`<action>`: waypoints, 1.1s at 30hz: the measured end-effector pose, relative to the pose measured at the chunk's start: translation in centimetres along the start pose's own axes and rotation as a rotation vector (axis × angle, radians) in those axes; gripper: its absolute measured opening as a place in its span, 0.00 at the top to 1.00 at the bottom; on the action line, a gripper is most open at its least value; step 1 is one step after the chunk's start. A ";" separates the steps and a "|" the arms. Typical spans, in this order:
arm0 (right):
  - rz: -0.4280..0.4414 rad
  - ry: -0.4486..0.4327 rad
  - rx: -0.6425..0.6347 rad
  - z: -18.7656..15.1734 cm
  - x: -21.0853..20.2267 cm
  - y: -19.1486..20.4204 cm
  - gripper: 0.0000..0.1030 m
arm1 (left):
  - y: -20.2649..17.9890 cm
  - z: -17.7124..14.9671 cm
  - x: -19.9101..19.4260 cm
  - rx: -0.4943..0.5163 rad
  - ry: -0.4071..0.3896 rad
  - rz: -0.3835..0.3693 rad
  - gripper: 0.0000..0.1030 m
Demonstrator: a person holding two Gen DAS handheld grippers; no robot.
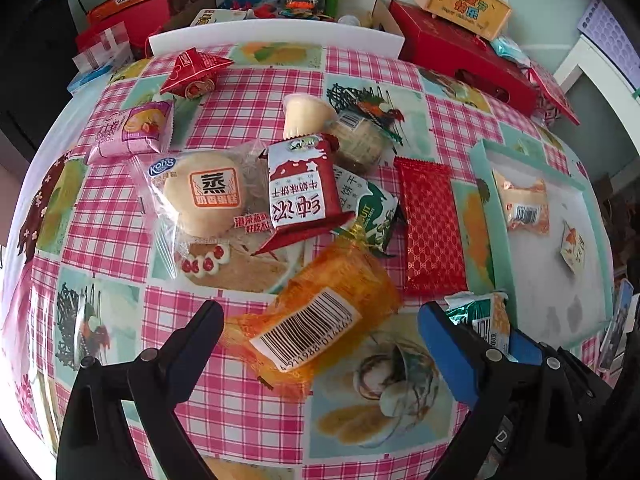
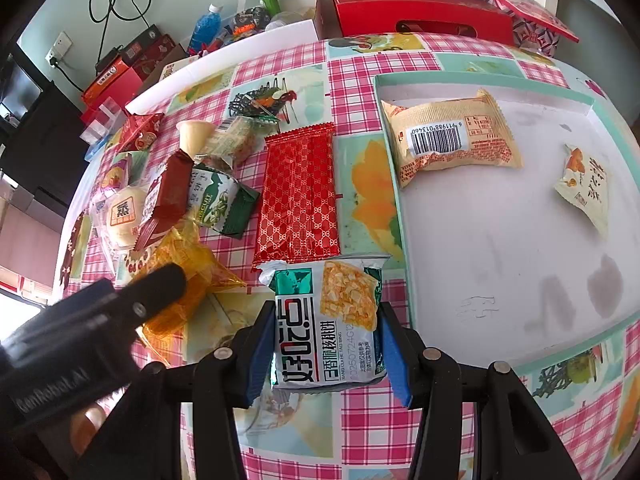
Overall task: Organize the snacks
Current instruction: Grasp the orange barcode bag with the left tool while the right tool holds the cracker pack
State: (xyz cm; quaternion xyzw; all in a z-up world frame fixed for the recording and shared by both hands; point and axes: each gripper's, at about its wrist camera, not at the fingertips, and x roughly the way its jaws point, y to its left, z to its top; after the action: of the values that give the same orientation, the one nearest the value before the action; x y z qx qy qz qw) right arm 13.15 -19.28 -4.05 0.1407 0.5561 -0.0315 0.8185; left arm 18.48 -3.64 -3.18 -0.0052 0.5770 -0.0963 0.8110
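Teal tray [image 2: 400,208] holds 2 snack packets; right claw [image 2: 326,344] grips 1 walnut-cake packet [image 2: 328,320], left claw [image 1: 320,320] gapes.

Table covered by a glossy pink-and-white checked oilcloth [image 1: 248,432] with picture panels. Lying directly on it: a shallow white tray with a mint-green rim [image 2: 390,168], a flat red foil packet with a gold lattice pattern [image 2: 300,196], an orange translucent packet bearing a barcode label [image 1: 320,320], a pink square wrapped snack [image 1: 130,132] and a red pyramid-shaped packet [image 1: 192,72]. Beside the red foil packet, a green-and-white biscuit packet [image 2: 218,204] adjoins a heap of overlapping wrappers.
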 end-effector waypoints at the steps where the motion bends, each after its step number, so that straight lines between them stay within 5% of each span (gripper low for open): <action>1: 0.000 0.000 0.000 0.0 0.0 0.0 0.50 | -0.1 -0.1 0.0 -0.001 0.001 -0.010 0.05; 3: 0.001 0.000 0.000 0.0 0.0 0.0 0.50 | -0.3 -0.2 -0.1 0.001 -0.001 -0.030 0.07; 8: 0.008 0.009 0.002 -0.1 0.2 0.0 0.49 | -0.4 -0.4 0.7 0.008 0.018 -0.009 0.31; 25: -0.006 0.036 -0.026 -0.5 1.6 0.4 0.50 | -0.8 0.0 4.7 -0.012 0.076 0.031 0.33; 28: 0.003 0.035 -0.020 -0.4 1.4 0.2 0.50 | -0.9 0.0 4.5 -0.017 0.067 0.016 0.48; 33: 0.032 0.018 -0.007 -0.2 0.6 -0.1 0.50 | -0.9 0.1 3.7 -0.051 0.049 -0.011 0.57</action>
State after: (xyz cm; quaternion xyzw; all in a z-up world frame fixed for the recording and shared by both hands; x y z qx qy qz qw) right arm 13.16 -19.28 -4.69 0.1472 0.5612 -0.0153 0.8144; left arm 19.63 -5.18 -6.46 -0.0267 0.5990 -0.0858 0.7957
